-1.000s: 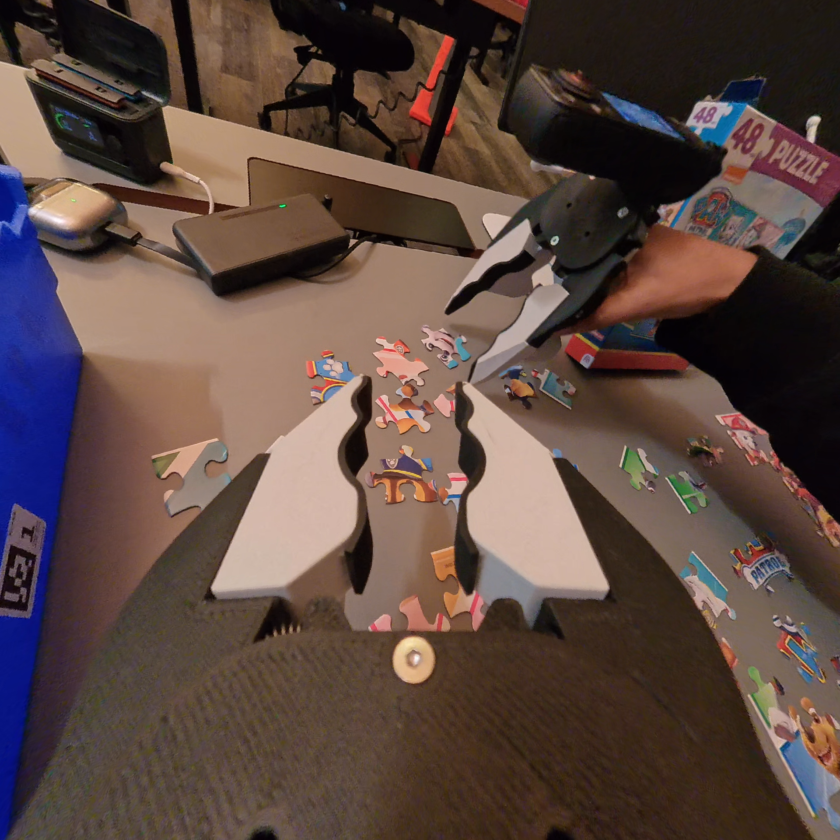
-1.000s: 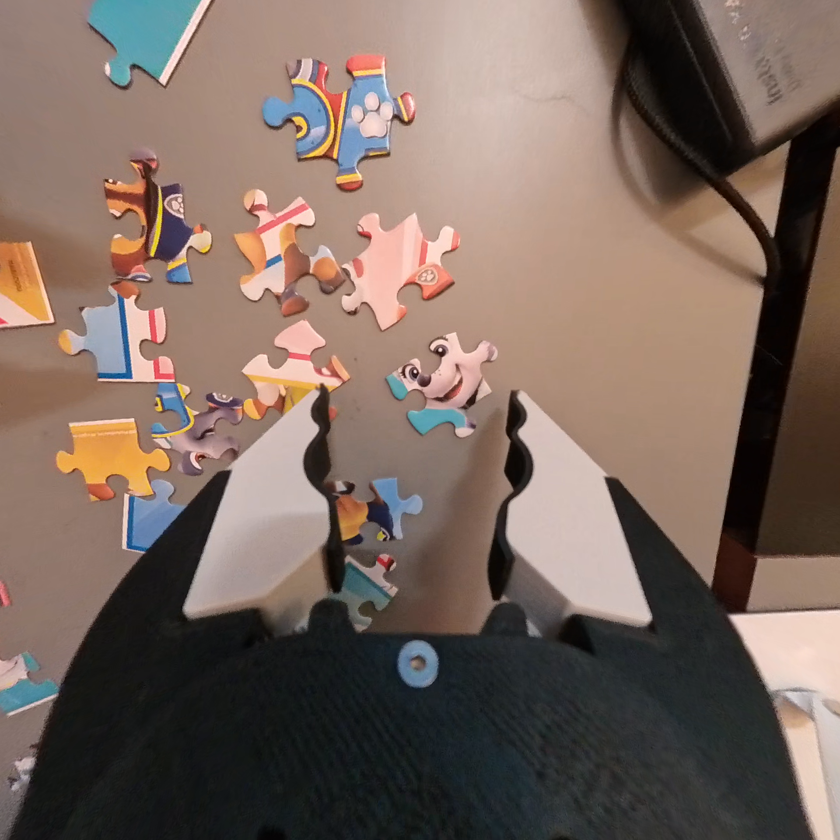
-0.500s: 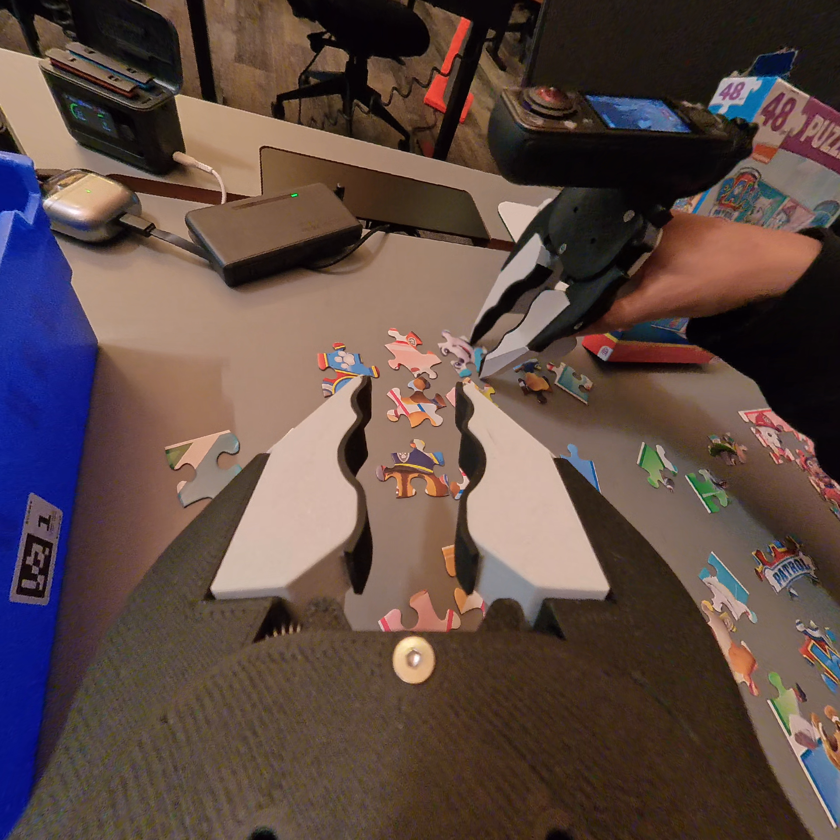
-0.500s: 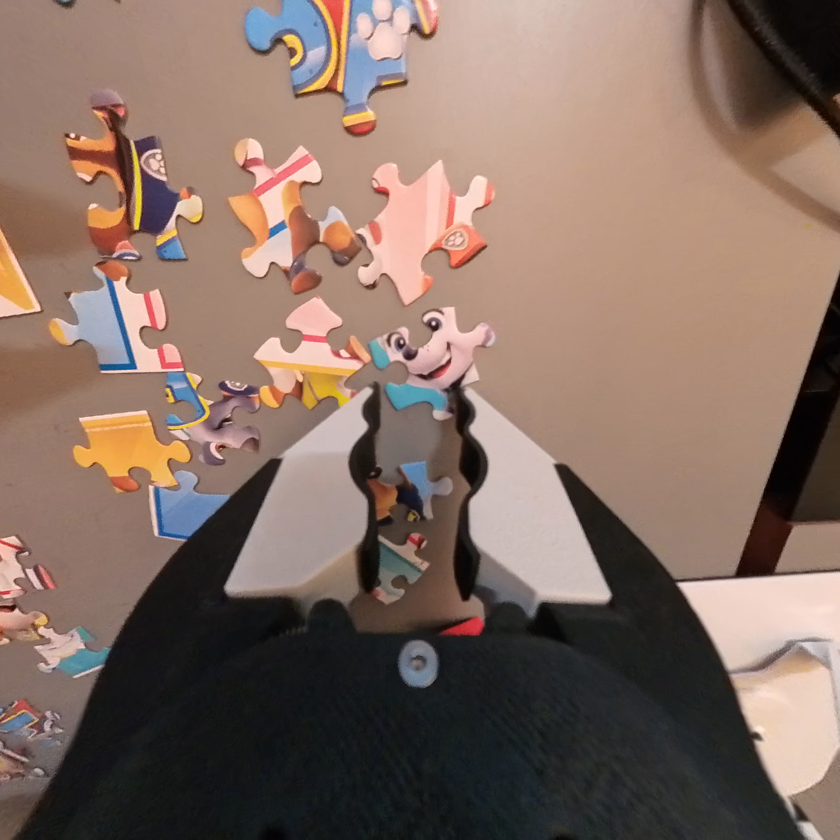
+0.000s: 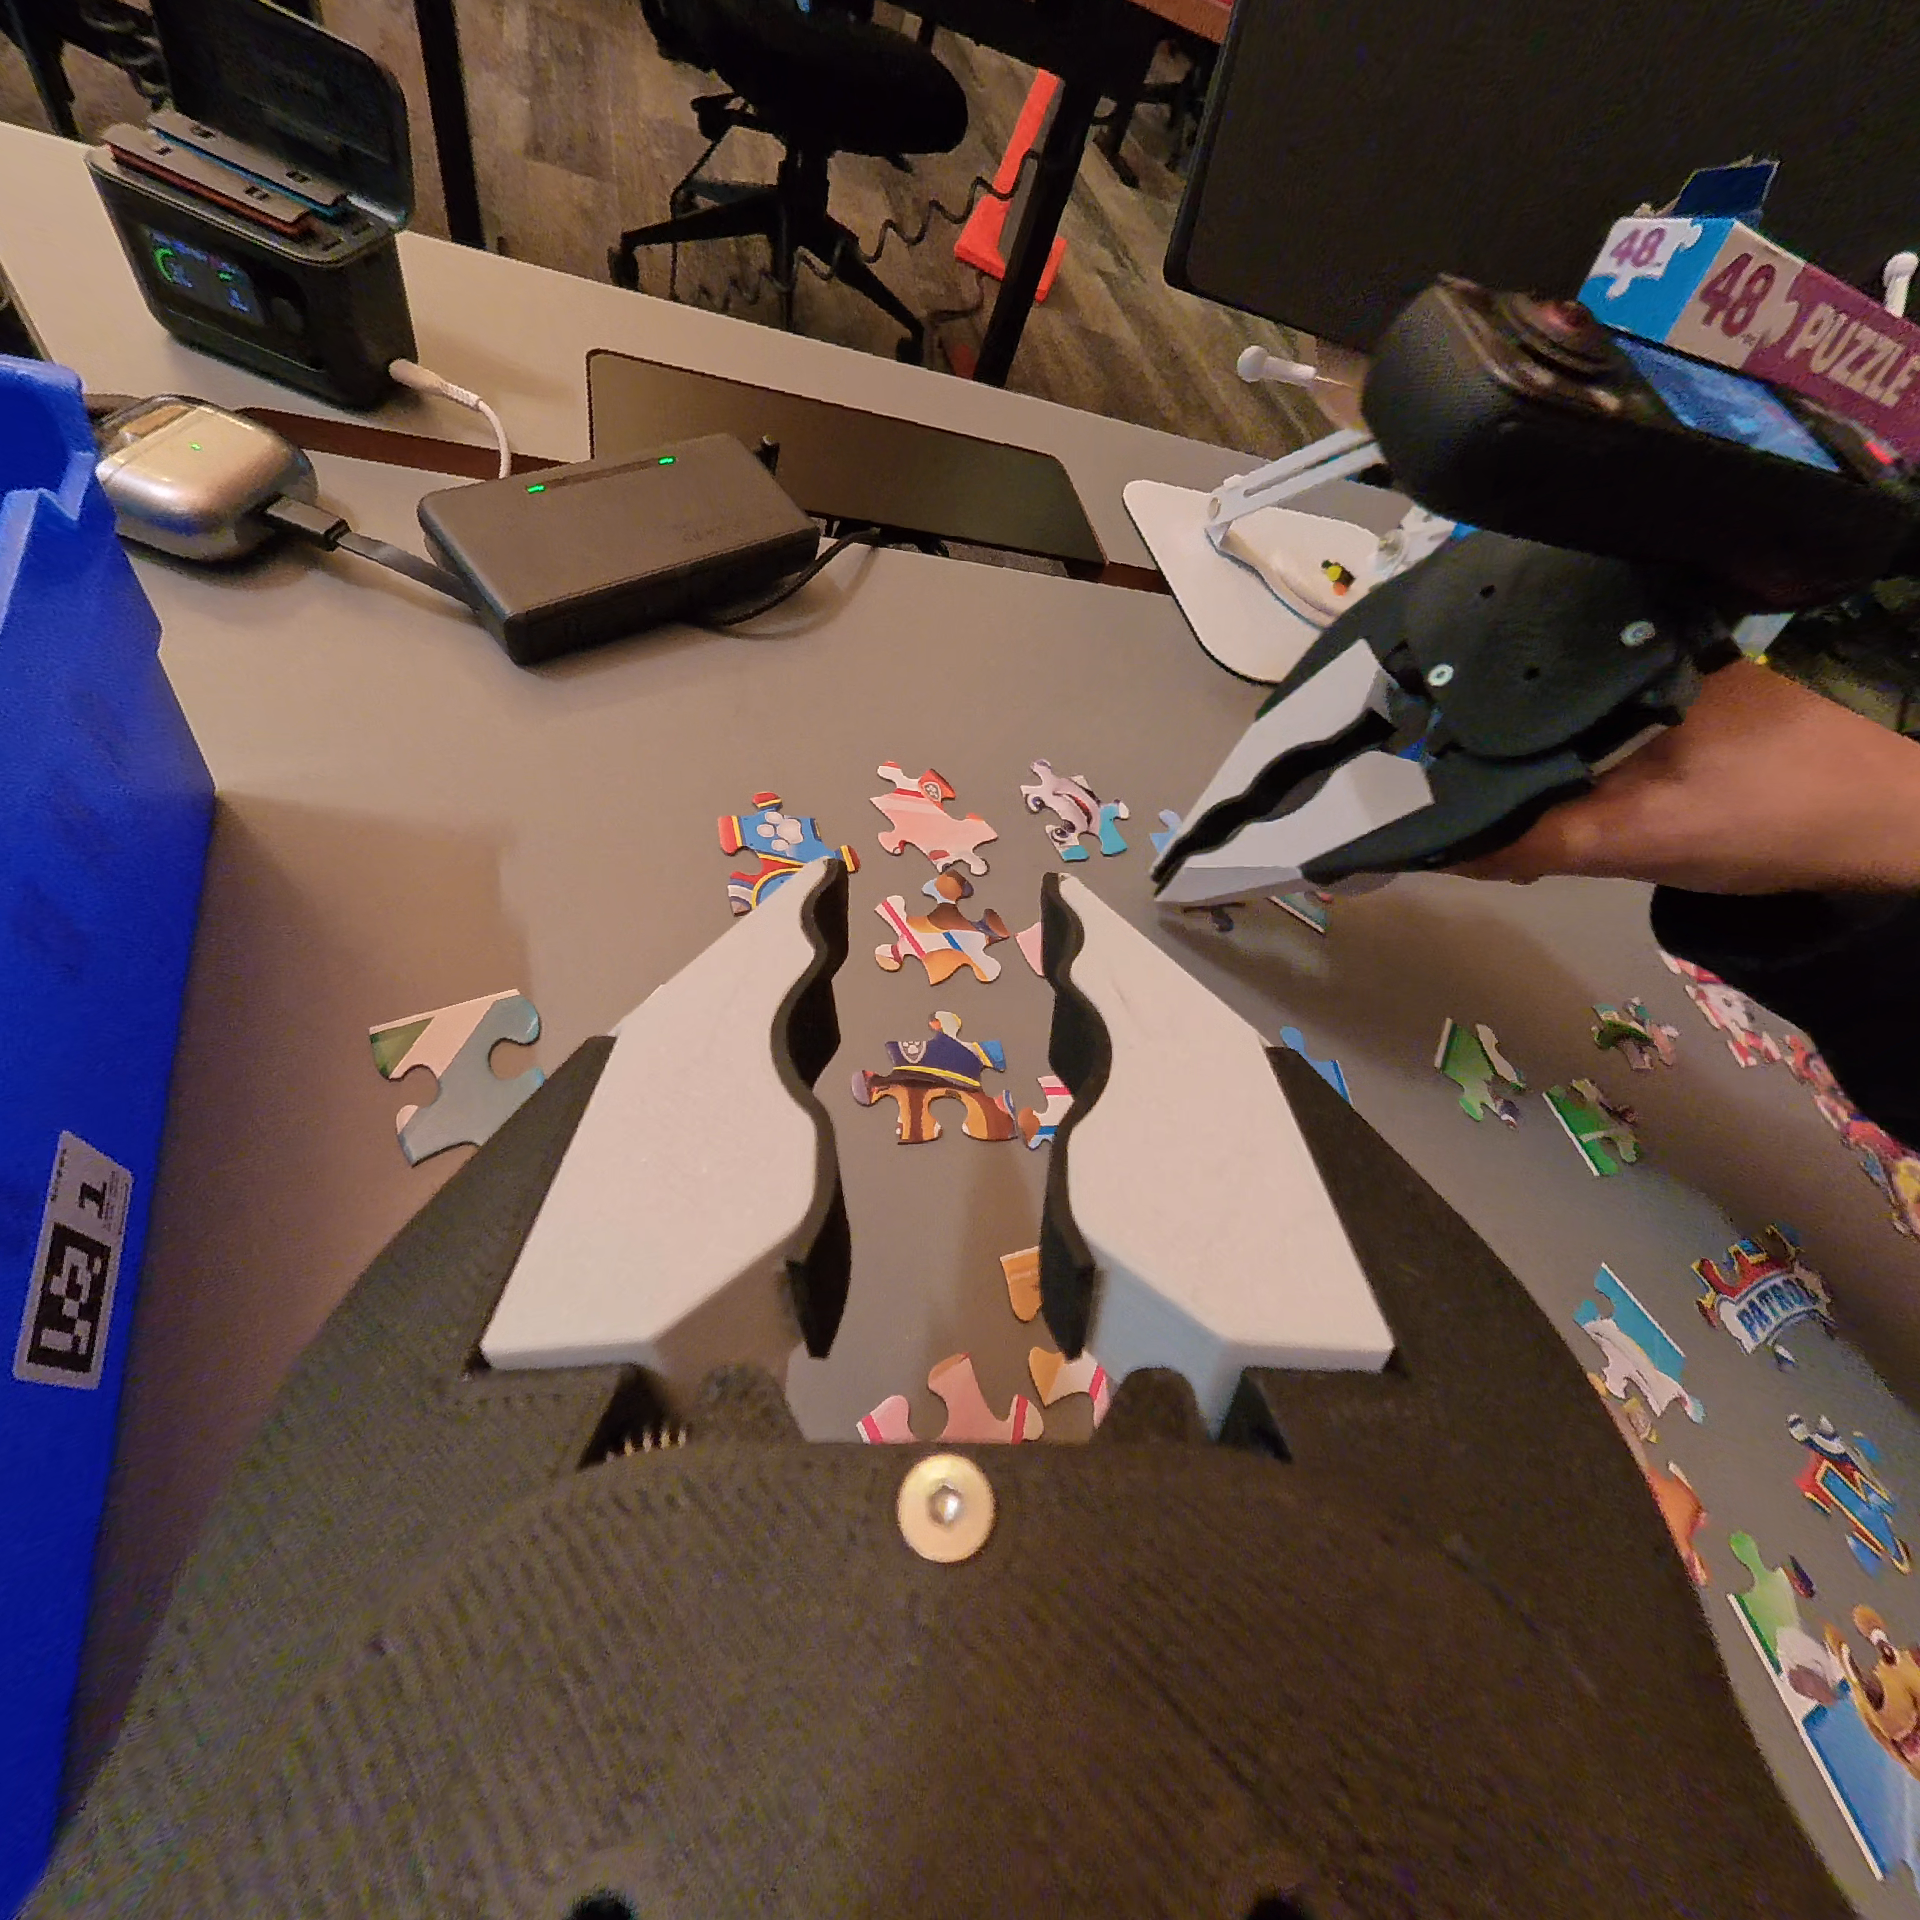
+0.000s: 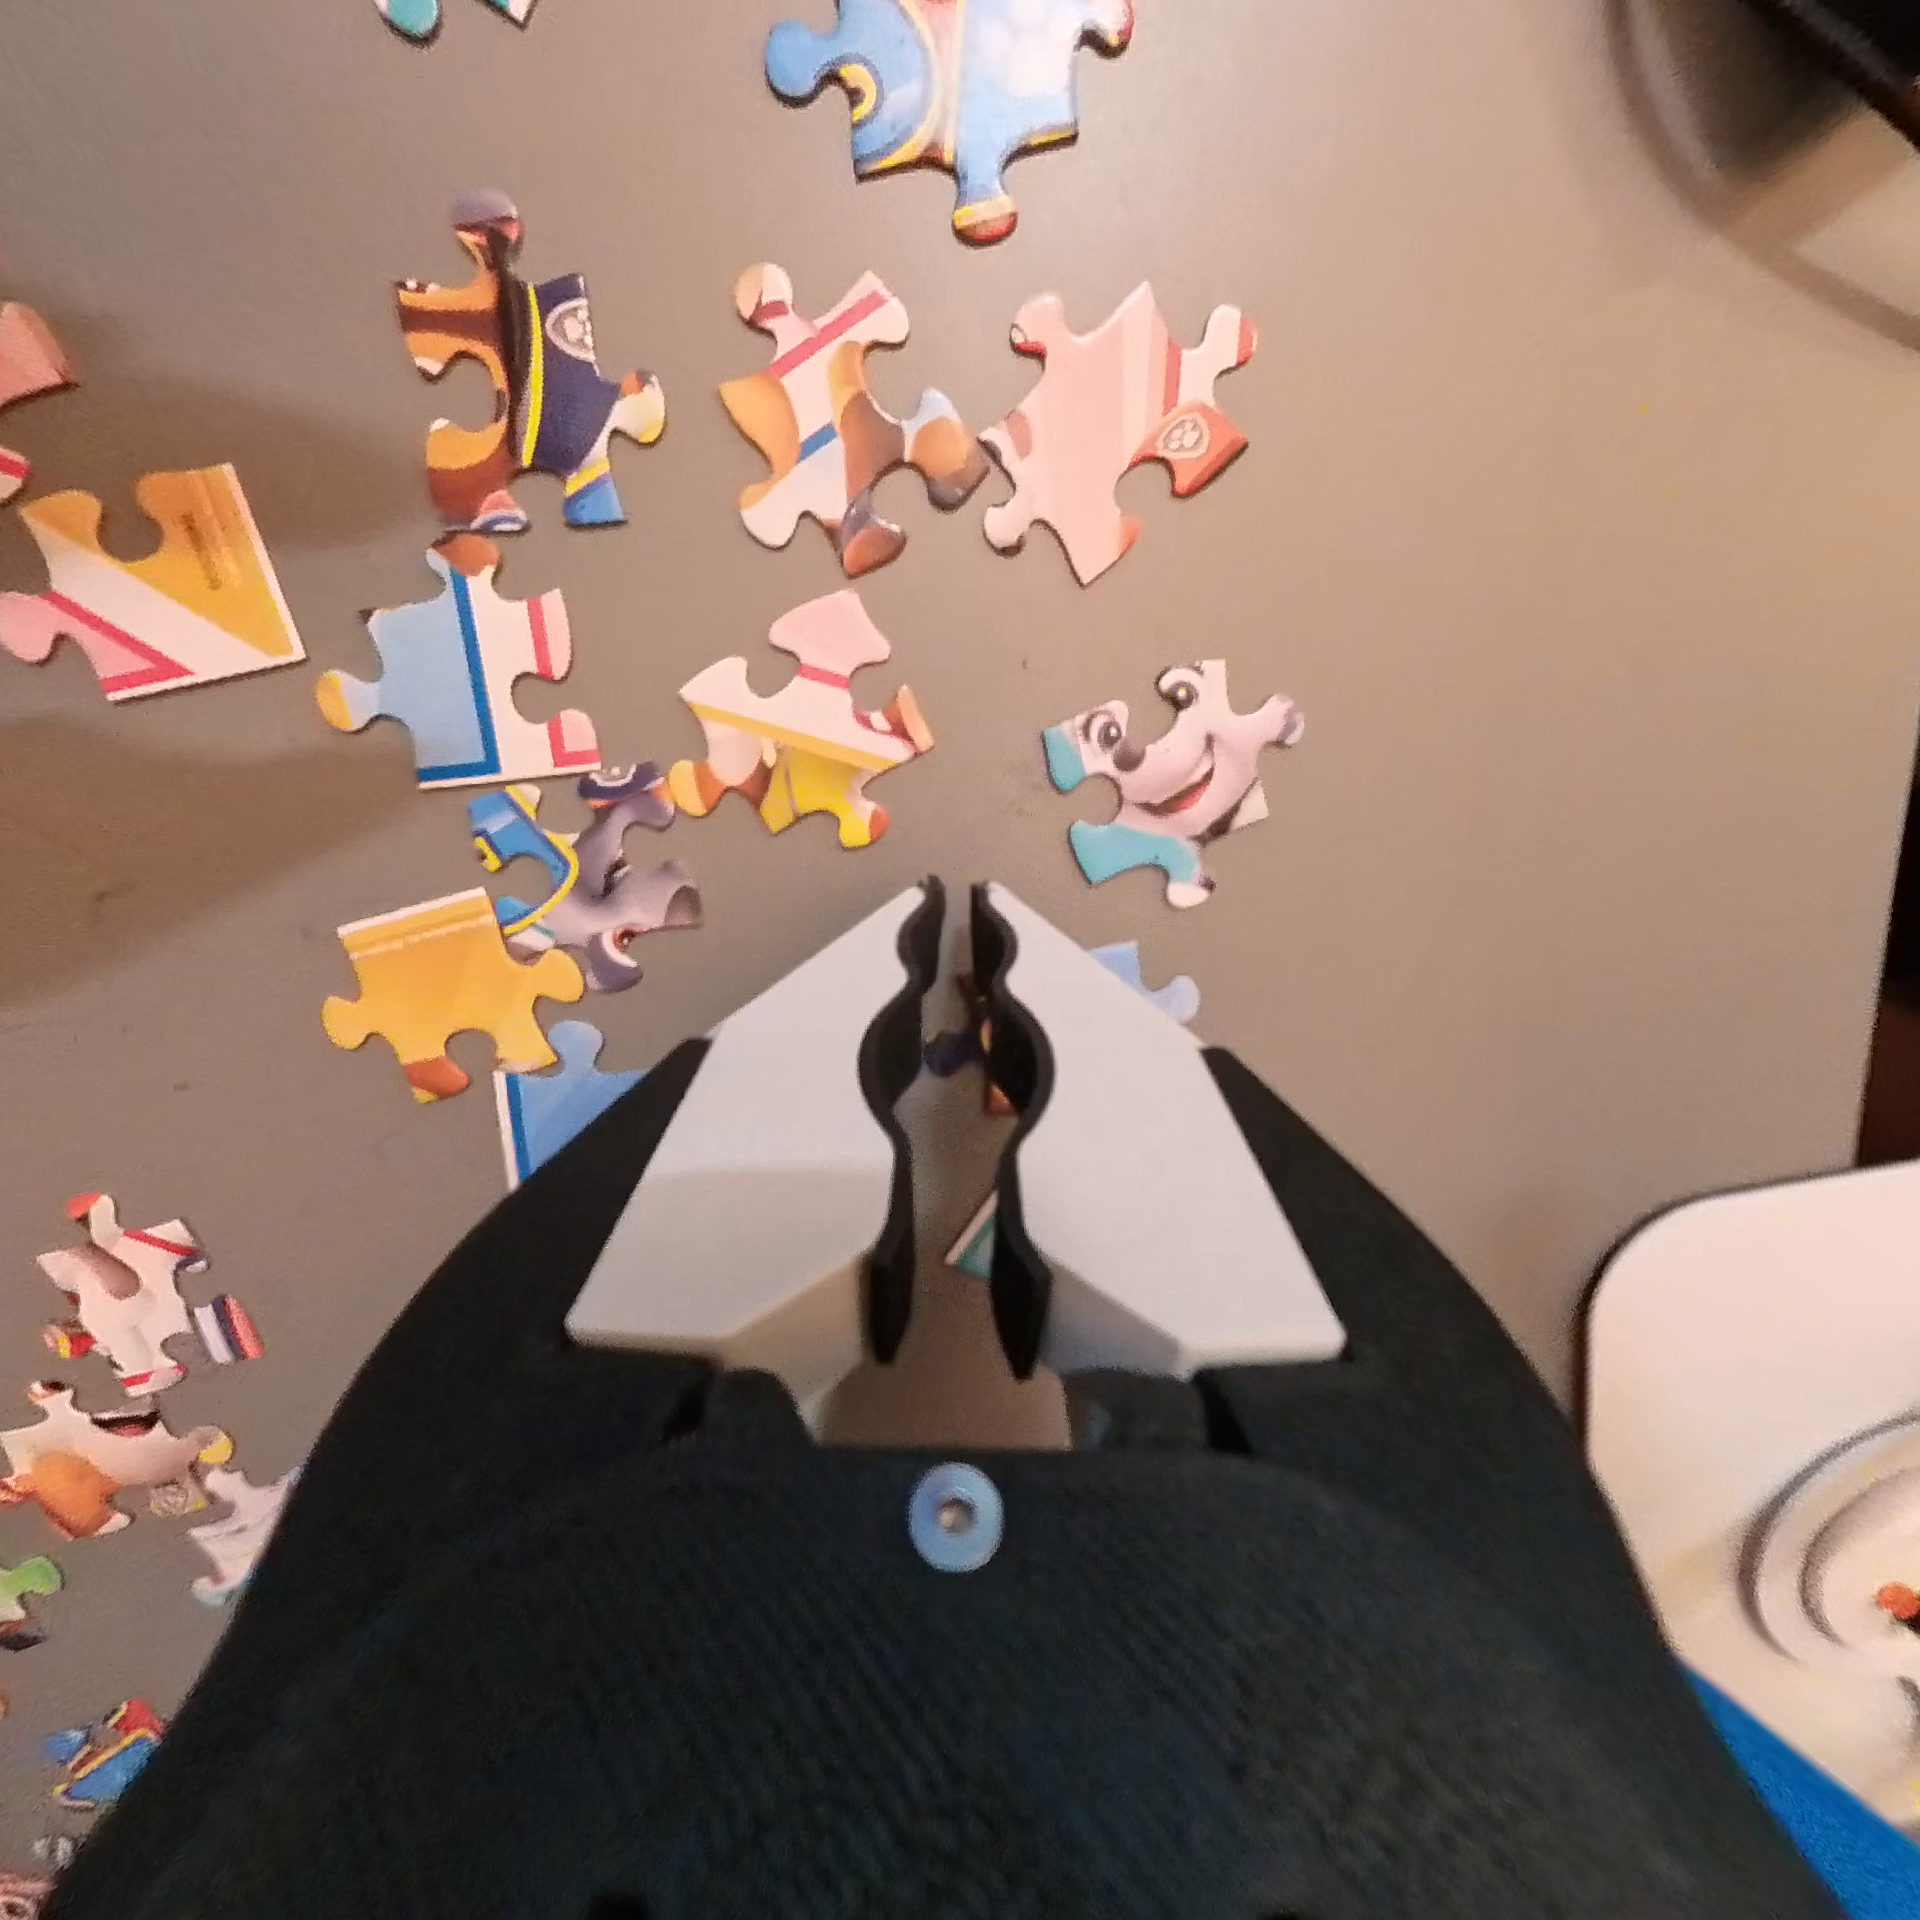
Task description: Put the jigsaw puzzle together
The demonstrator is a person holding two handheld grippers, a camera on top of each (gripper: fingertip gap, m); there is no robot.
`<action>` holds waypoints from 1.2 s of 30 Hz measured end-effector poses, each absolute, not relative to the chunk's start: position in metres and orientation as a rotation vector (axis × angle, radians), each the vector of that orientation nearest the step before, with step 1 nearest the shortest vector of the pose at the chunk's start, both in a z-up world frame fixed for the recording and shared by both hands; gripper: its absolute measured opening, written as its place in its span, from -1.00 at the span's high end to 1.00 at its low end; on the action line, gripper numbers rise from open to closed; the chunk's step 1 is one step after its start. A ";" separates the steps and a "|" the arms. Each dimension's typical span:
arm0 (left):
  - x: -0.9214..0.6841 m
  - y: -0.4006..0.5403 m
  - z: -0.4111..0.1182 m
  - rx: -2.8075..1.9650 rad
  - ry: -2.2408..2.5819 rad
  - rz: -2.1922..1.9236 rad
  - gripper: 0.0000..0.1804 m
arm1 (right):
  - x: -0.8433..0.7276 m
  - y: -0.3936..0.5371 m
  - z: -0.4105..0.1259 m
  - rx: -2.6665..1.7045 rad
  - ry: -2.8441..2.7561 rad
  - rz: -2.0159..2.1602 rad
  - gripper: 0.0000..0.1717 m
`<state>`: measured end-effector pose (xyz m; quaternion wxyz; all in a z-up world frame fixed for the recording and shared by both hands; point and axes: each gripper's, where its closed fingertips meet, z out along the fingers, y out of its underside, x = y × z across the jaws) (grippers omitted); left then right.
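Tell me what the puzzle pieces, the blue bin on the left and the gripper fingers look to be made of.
Puzzle pieces: likely printed cardboard, thin and flat, slightly glossy, with pale cut edges.
Blue bin: apparently moulded plastic, with a smooth uniform wall and rounded corners.
Left gripper fingers: matte light-grey, probably printed plastic; the wavy black inner pads look like rubber or foam, though that is uncertain.

A grey table (image 5: 582, 748) carries scattered puzzle pieces (image 5: 940, 925), a black power pack (image 5: 613, 540) with its cable, a silver earbud case (image 5: 197, 473), a blue bin (image 5: 73, 831), a white stand (image 5: 1247, 561) and a puzzle box (image 5: 1766, 322).
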<state>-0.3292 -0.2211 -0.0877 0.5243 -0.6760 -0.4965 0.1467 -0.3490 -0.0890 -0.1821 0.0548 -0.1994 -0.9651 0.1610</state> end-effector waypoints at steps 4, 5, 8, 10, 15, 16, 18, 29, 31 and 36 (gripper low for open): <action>-0.329 -0.220 -0.087 -1.620 -1.185 0.349 0.61 | -0.362 -0.086 -0.171 -0.593 -2.822 0.532 0.77; -0.329 -0.219 -0.088 -1.623 -1.186 0.349 0.61 | -0.369 -0.088 -0.170 -0.592 -2.804 0.550 0.62; -0.329 -0.219 -0.091 -1.634 -1.192 0.348 0.61 | -0.387 -0.095 -0.179 -0.599 -2.816 0.578 0.24; -0.329 -0.221 -0.092 -1.633 -1.196 0.349 0.61 | -0.395 -0.095 -0.192 -0.629 -2.870 0.582 0.15; -0.329 -0.224 -0.085 -1.586 -1.188 0.331 0.61 | -0.396 -0.096 -0.194 -0.674 -2.914 0.641 0.53; -0.329 -0.224 -0.083 -1.580 -1.185 0.325 0.61 | -0.395 -0.095 -0.194 -0.679 -2.912 0.621 0.53; -0.328 -0.223 -0.081 -1.575 -1.178 0.323 0.61 | -0.390 -0.094 -0.194 -0.684 -2.919 0.575 0.54; -0.328 -0.223 -0.082 -1.576 -1.180 0.320 0.60 | -0.375 -0.086 -0.189 -0.675 -2.878 0.552 0.68; -0.328 -0.222 -0.083 -1.582 -1.181 0.319 0.60 | -0.388 -0.086 -0.180 -0.703 -2.797 0.607 0.68; -0.328 -0.222 -0.085 -1.593 -1.183 0.322 0.60 | -0.441 -0.062 -0.176 -1.054 -2.512 0.614 0.15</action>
